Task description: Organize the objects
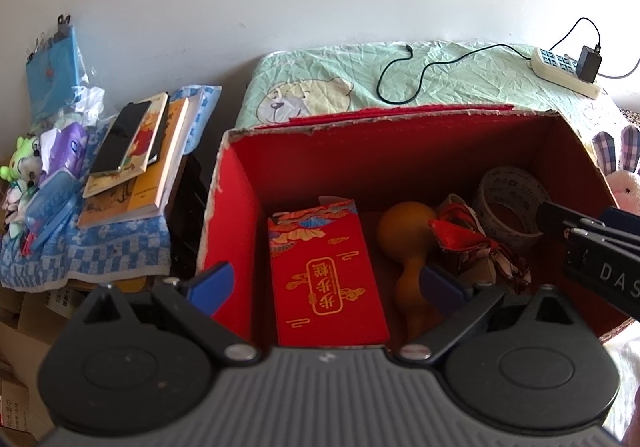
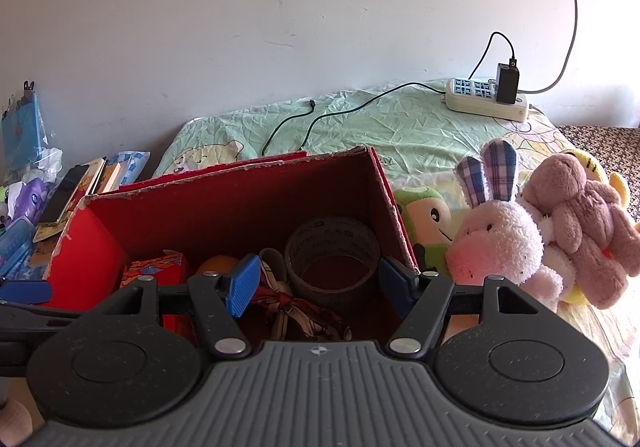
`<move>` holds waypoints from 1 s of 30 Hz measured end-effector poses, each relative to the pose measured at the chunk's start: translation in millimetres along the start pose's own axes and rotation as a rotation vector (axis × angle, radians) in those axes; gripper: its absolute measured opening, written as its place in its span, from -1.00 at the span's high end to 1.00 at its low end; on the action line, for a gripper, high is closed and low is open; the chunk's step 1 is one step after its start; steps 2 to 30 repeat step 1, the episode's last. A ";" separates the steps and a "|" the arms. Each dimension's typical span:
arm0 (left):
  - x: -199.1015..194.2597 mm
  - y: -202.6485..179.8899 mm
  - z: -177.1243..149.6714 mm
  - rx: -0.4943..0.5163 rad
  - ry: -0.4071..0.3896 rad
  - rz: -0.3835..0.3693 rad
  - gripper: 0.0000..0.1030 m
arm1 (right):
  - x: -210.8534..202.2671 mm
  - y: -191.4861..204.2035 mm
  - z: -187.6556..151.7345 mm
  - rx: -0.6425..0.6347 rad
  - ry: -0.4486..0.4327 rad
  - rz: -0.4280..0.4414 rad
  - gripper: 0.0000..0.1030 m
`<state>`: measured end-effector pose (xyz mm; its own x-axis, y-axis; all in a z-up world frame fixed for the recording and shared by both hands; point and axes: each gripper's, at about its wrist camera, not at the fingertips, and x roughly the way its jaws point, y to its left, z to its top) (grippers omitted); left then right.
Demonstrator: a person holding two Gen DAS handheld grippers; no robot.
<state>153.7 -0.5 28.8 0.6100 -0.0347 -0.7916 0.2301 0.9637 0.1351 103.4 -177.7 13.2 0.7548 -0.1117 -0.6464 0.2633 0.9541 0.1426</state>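
An open red cardboard box stands on the bed. Inside lie a red packet with gold print, an orange gourd, a red patterned ribbon and a roll of tape. My left gripper hangs open over the box's left half, above the red packet, holding nothing. My right gripper is open over the right half, above the ribbon and the tape, also empty. In the left wrist view the right gripper's body enters from the right.
Plush toys lie right of the box: a pink rabbit, a brown bear, a green one. A power strip with a charger and a black cable lies on the green sheet. Books and a phone are stacked at left.
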 end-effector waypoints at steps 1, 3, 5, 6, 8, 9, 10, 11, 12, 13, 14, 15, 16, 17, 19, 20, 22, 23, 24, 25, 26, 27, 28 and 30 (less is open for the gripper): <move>0.2 0.3 0.0 -0.001 0.001 0.003 -0.93 | -0.3 0.0 -0.1 0.000 -0.001 0.000 -0.34; 0.2 0.3 0.0 -0.001 0.001 0.003 -0.93 | -0.3 0.0 -0.1 0.000 -0.001 0.000 -0.34; 0.2 0.3 0.0 -0.001 0.001 0.003 -0.93 | -0.3 0.0 -0.1 0.000 -0.001 0.000 -0.34; 0.2 0.3 0.0 -0.001 0.001 0.003 -0.93 | -0.3 0.0 -0.1 0.000 -0.001 0.000 -0.34; 0.2 0.3 0.0 -0.001 0.001 0.003 -0.93 | -0.3 0.0 -0.1 0.000 -0.001 0.000 -0.34; 0.2 0.3 0.0 -0.001 0.001 0.003 -0.93 | -0.3 0.0 -0.1 0.000 -0.001 0.000 -0.34; 0.2 0.3 0.0 -0.001 0.001 0.003 -0.93 | -0.3 0.0 -0.1 0.000 -0.001 0.000 -0.34; 0.2 0.3 0.0 -0.001 0.001 0.003 -0.93 | -0.3 0.0 -0.1 0.000 -0.001 0.000 -0.34; 0.2 0.3 0.0 -0.001 0.001 0.003 -0.93 | -0.3 0.0 -0.1 0.000 -0.001 0.000 -0.34; 0.2 0.3 0.0 -0.001 0.001 0.003 -0.93 | -0.3 0.0 -0.1 0.000 -0.001 0.000 -0.34; 0.2 0.3 0.0 -0.001 0.001 0.003 -0.93 | -0.3 0.0 -0.1 0.000 -0.001 0.000 -0.34; 0.2 0.3 0.0 -0.001 0.001 0.003 -0.93 | -0.3 0.0 -0.1 0.000 -0.001 0.000 -0.34; 0.2 0.3 0.0 -0.001 0.001 0.003 -0.93 | -0.3 0.0 -0.1 0.000 -0.001 0.000 -0.34; 0.2 0.3 0.0 -0.001 0.001 0.003 -0.93 | -0.3 0.0 -0.1 0.000 -0.001 0.000 -0.34; 0.2 0.3 0.0 -0.001 0.001 0.003 -0.93 | -0.3 0.0 -0.1 0.000 -0.001 0.000 -0.34; 0.2 0.3 0.0 -0.001 0.001 0.003 -0.93 | -0.3 0.0 -0.1 0.000 -0.001 0.000 -0.34; 0.2 0.3 0.0 -0.001 0.001 0.003 -0.93 | -0.3 0.0 -0.1 0.000 -0.001 0.000 -0.34; 0.2 0.3 0.0 -0.001 0.001 0.003 -0.93 | -0.3 0.0 -0.1 0.000 -0.001 0.000 -0.34; 0.2 0.3 0.0 -0.001 0.001 0.003 -0.93 | -0.3 0.0 -0.1 0.000 -0.001 0.000 -0.34; 0.2 0.3 0.0 -0.001 0.001 0.003 -0.93 | -0.3 0.0 -0.1 0.000 -0.001 0.000 -0.34; 0.2 0.3 0.0 -0.001 0.001 0.003 -0.93 | -0.3 0.0 -0.1 0.000 -0.001 0.000 -0.34; 0.2 0.3 0.0 -0.001 0.001 0.003 -0.93 | -0.3 0.0 -0.1 0.000 -0.001 0.000 -0.34; 0.2 0.3 0.0 -0.001 0.001 0.003 -0.93 | -0.3 0.0 -0.1 0.000 -0.001 0.000 -0.34; 0.2 0.3 0.0 -0.001 0.001 0.003 -0.93 | -0.3 0.0 -0.1 0.000 -0.001 0.000 -0.34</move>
